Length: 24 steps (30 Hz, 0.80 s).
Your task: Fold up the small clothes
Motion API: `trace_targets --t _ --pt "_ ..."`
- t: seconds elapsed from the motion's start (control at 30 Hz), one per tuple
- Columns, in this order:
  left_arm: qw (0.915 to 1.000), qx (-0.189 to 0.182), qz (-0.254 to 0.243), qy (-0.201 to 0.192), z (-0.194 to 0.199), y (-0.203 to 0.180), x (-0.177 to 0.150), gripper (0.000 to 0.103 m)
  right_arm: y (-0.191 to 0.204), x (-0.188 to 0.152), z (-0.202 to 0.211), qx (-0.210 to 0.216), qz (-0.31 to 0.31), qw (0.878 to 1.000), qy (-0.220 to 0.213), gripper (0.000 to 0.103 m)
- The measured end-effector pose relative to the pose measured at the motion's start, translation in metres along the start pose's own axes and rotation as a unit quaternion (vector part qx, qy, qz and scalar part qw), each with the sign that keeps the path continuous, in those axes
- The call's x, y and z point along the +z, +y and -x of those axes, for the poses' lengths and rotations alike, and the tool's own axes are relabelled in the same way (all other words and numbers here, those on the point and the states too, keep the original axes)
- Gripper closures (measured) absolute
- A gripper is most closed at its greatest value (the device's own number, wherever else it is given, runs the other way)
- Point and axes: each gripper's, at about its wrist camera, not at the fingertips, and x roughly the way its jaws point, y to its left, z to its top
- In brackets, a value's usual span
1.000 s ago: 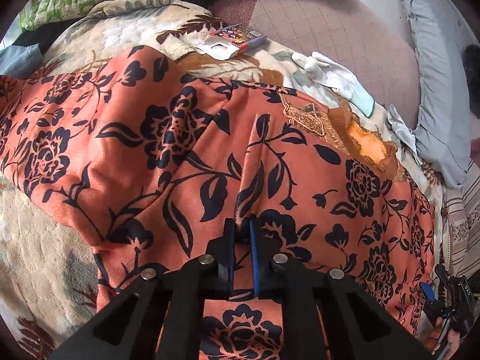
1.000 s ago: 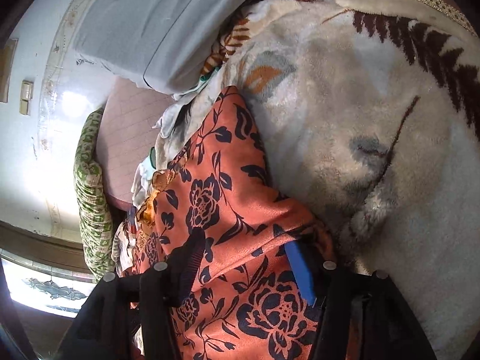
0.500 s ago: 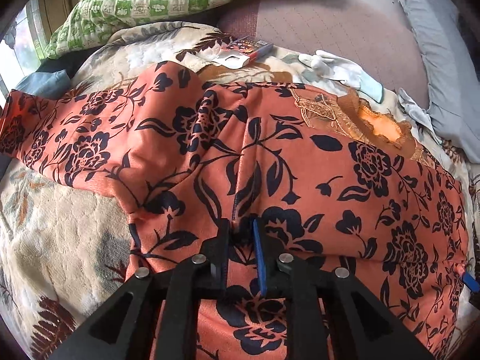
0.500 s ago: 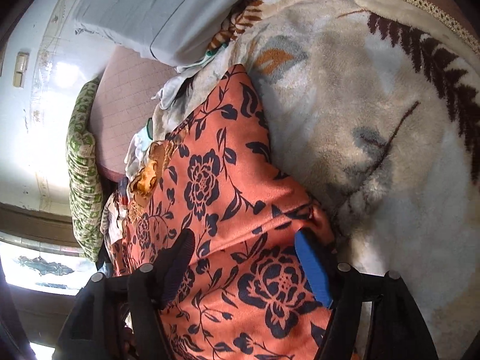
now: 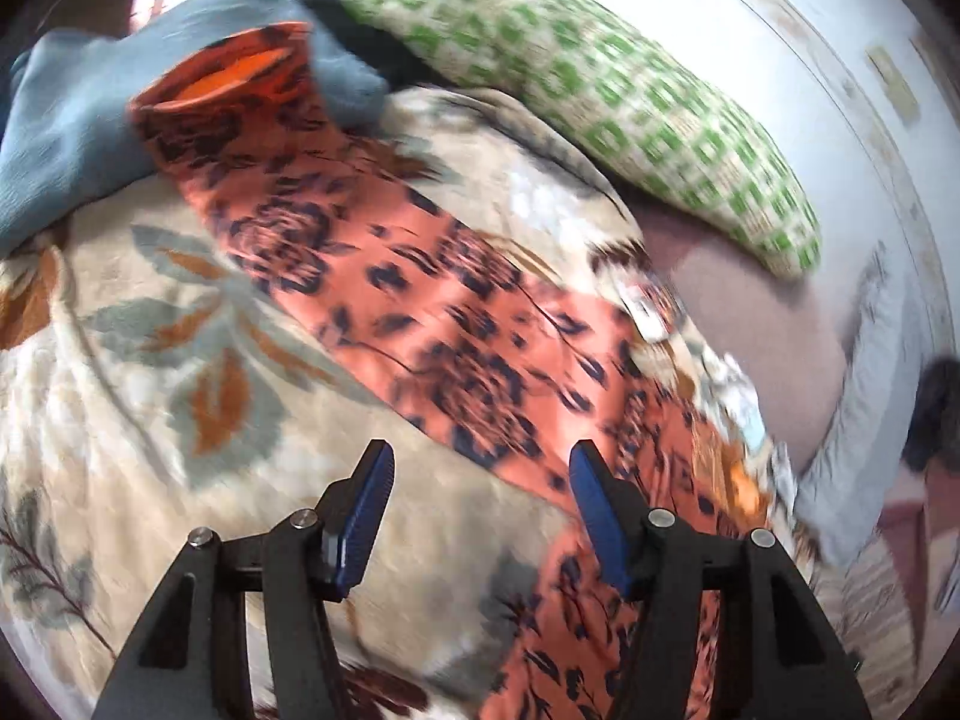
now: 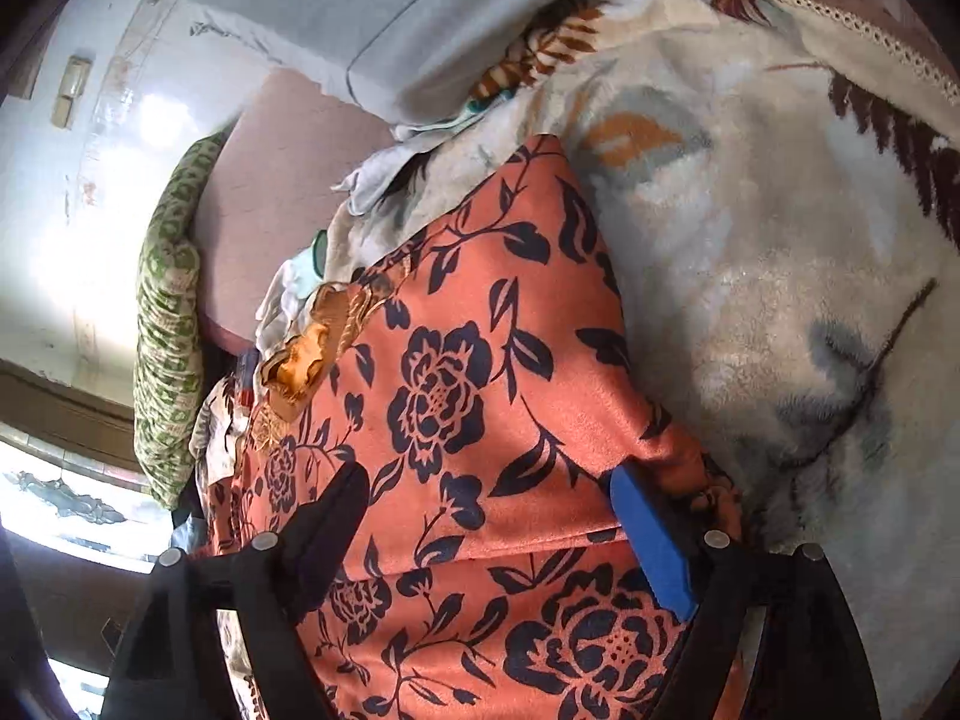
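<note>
Two grippers in view, one per wrist camera. Left gripper (image 5: 480, 477), bottom centre of the blurred left wrist frame: jaws apart, have just been opening, blue pads clear of the fabric, nothing pinched; fleece blanket (image 5: 150, 420) and an edge of the orange floral garment (image 5: 456, 324) show through the gap. Right gripper (image 6: 489, 501), bottom of the right wrist frame: jaws wide, have just been opening further; garment (image 6: 480, 372) lies between the fingers but the pads are not seen pressing it, blue pad on the right finger (image 6: 651, 540) sits near the garment's right edge. A fold line crosses the cloth at lower centre of the right view. In the left view the garment runs diagonally from lower right up to upper left, ending in an open cuff or hem against a blue-grey cloth (image 5: 72, 132). Garment rests on the cream leaf-print blanket (image 6: 780, 252). Gold embroidered neckline (image 6: 312, 348) at mid-left of the right frame. Farther back: white cloths (image 6: 372, 174), green checked pillow (image 5: 600, 114) at upper right of the left frame, grey pillow (image 6: 420, 18) at top of the right frame, pink sheet (image 6: 282, 138), wall behind.
</note>
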Motion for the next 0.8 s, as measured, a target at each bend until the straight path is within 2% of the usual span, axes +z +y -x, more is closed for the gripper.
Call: trace_targets --t 0.07,0.1,0.17,0.23,0.3,0.37,0.47,0.5,0.53,0.6,0.63,0.67,0.7,0.8 --pt "0.9977 0.033 0.048 -0.036 0.005 0.034 0.034 0.041 0.003 -0.001 -0.002 -0.011 0.022 1.000 0.010 0.018" --pt "0.9954 0.059 0.050 -0.056 0.008 0.044 0.048 0.041 0.003 0.000 -0.003 -0.011 0.030 0.999 0.013 0.018" --pt "0.9873 0.129 -0.001 -0.093 0.011 0.049 0.072 0.041 0.000 0.002 -0.005 -0.003 0.020 1.000 0.015 0.018" --pt "0.9666 0.209 -0.086 -0.121 0.010 0.043 0.085 0.042 -0.001 0.005 -0.006 0.000 0.011 1.000 0.014 0.017" --pt "0.9402 0.263 -0.173 -0.130 0.003 0.038 0.090 0.042 -0.001 0.005 -0.008 -0.004 0.018 1.000 0.013 0.015" --pt "0.9165 0.289 -0.246 -0.126 -0.004 0.039 0.089 0.042 0.003 0.003 -0.009 -0.011 0.035 0.999 0.010 0.014" --pt "0.8751 0.342 -0.314 -0.138 -0.017 0.041 0.091 0.042 0.008 -0.001 -0.011 -0.021 0.059 0.998 0.006 0.012" --pt "0.8648 0.356 -0.326 -0.137 -0.023 0.043 0.095 0.043 0.009 -0.002 -0.011 -0.023 0.065 0.998 0.005 0.012" --pt "0.8597 0.367 -0.333 -0.124 -0.030 0.047 0.101 0.044 0.010 -0.003 -0.011 -0.026 0.069 0.997 0.004 0.012" --pt "0.8595 0.375 -0.335 -0.092 -0.044 0.057 0.111 0.062 0.011 -0.004 -0.011 -0.027 0.075 0.997 0.003 0.012" --pt "0.8550 0.383 -0.335 -0.099 -0.045 0.058 0.114 0.068 0.010 -0.004 -0.010 -0.026 0.075 0.997 0.003 0.012" --pt "0.8561 0.382 -0.332 -0.103 -0.043 0.058 0.117 0.080 0.010 -0.003 -0.010 -0.024 0.074 0.997 0.003 0.012" --pt "0.8644 0.374 -0.322 -0.098 -0.039 0.058 0.121 0.092 0.009 -0.003 -0.009 -0.022 0.070 0.997 0.004 0.012" --pt "0.8937 0.331 -0.282 -0.109 -0.014 0.046 0.125 0.097 0.009 0.001 -0.011 -0.027 0.061 0.998 0.012 0.012"
